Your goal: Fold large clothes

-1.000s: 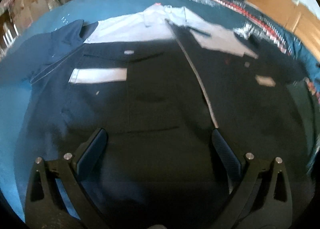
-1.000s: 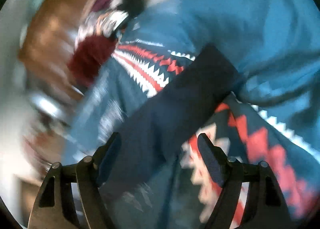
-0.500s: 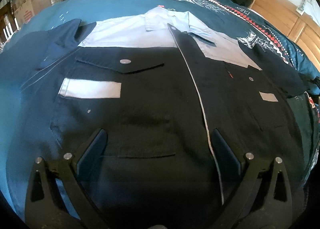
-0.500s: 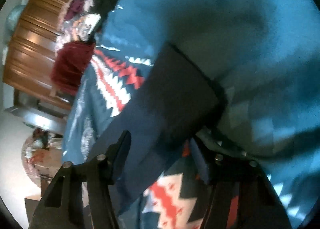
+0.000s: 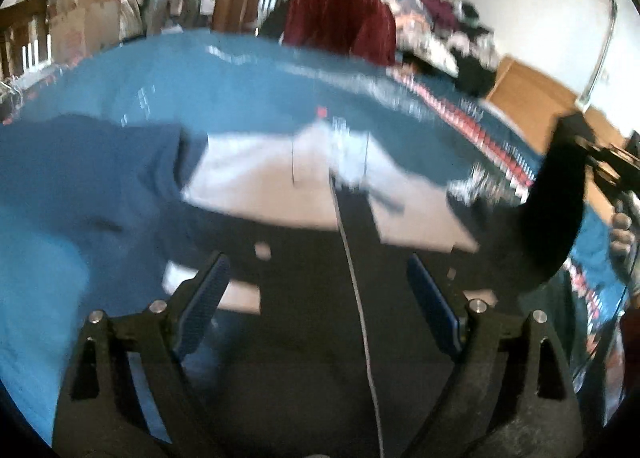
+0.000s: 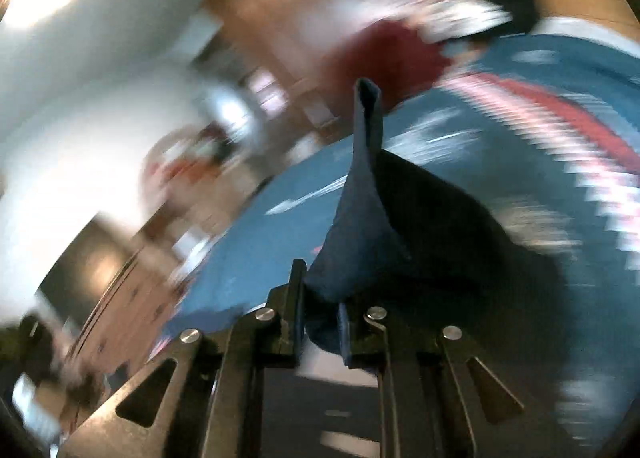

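Shirt (image 5: 304, 258) flat on bedspread (image 5: 200, 89) under left gripper (image 5: 320, 286), jaws apart, holding nothing; right gripper (image 6: 318, 322) clamped on sleeve (image 6: 360, 225), lifted off bedspread.

Navy jacket (image 5: 304, 298) with pale blue yoke and a white placket line; teal bedspread (image 5: 240, 81) banded in red-and-white zigzag at right; maroon cloth (image 5: 340, 21) far behind.
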